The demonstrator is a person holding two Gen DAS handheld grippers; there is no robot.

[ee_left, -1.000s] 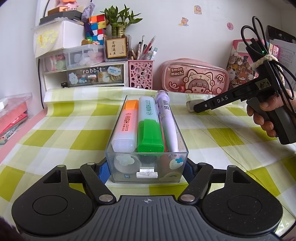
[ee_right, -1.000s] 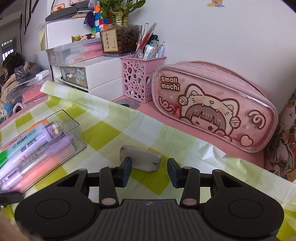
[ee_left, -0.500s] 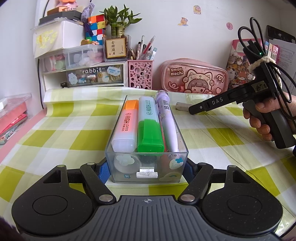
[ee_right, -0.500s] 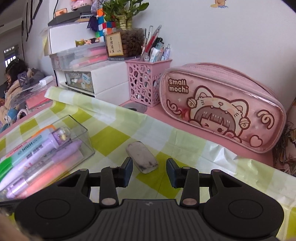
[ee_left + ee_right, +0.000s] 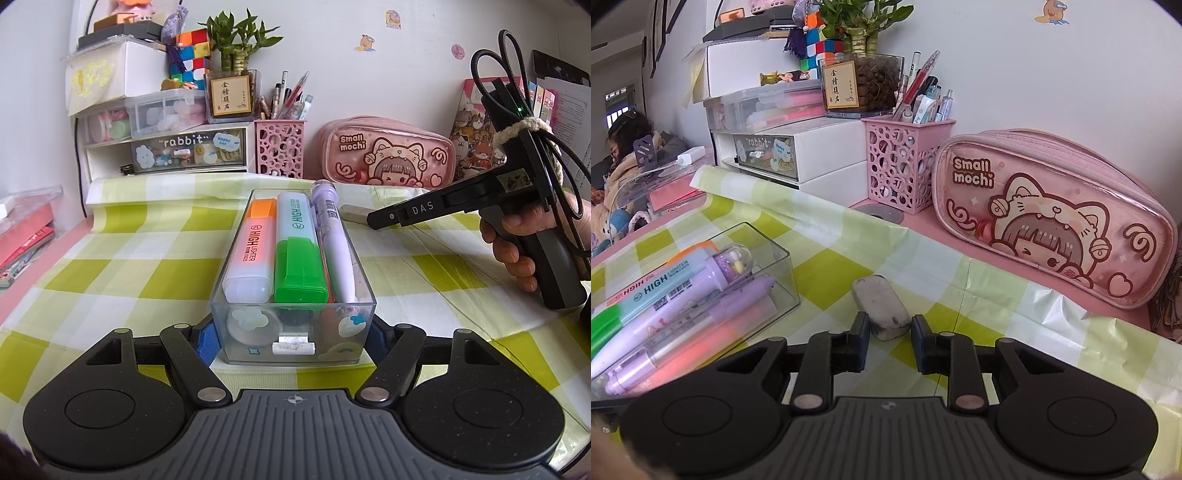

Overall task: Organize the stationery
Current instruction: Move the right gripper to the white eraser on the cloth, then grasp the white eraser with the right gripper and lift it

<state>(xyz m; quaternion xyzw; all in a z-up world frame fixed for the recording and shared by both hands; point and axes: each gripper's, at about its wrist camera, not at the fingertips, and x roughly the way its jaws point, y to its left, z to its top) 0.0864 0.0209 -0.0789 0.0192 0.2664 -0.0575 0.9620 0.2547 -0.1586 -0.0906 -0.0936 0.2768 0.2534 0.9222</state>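
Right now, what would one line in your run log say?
left gripper: shut on clear box | right gripper: open, straddling eraser on tablecloth | eraser not yet lifted

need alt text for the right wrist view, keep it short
The right tool sits open around the near end of a smudged grey-white eraser lying on the green-checked tablecloth. A clear plastic box of highlighters and pens is at left; a pink "Small mochi" pencil case stands behind.
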